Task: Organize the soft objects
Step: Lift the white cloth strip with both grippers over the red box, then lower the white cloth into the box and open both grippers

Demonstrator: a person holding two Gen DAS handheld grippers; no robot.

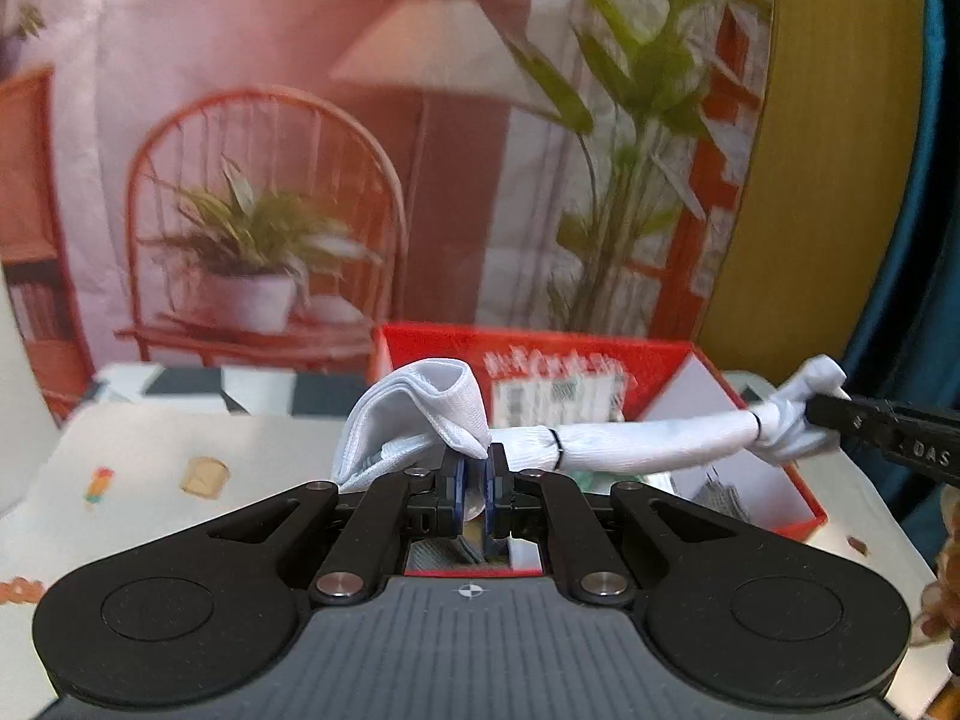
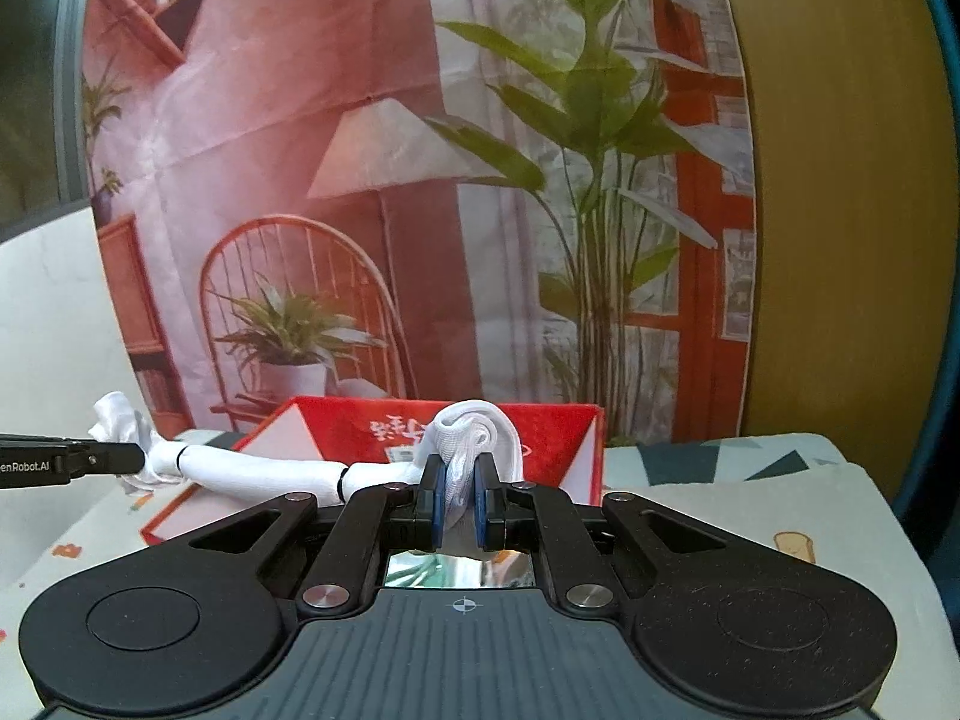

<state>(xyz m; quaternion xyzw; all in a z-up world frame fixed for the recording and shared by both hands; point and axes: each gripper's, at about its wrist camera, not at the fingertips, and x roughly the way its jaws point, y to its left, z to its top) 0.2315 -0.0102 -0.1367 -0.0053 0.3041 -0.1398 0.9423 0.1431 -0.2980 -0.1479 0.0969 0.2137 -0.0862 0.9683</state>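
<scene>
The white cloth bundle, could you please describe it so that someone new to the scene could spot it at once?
Find the red box on the patterned tablecloth before the printed backdrop. Stretched in the air over it, between the left gripper and right gripper, hangs the white cloth bundle. It alone is plain white, rolled long and cinched by thin black bands.

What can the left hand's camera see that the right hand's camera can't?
Only the left wrist view shows papers lying inside the red box and something brown and furry at the right edge. Only the right wrist view shows the box's white side flap. Both show the white cloth stretched between the left gripper and right gripper, jaws shut on it.
</scene>
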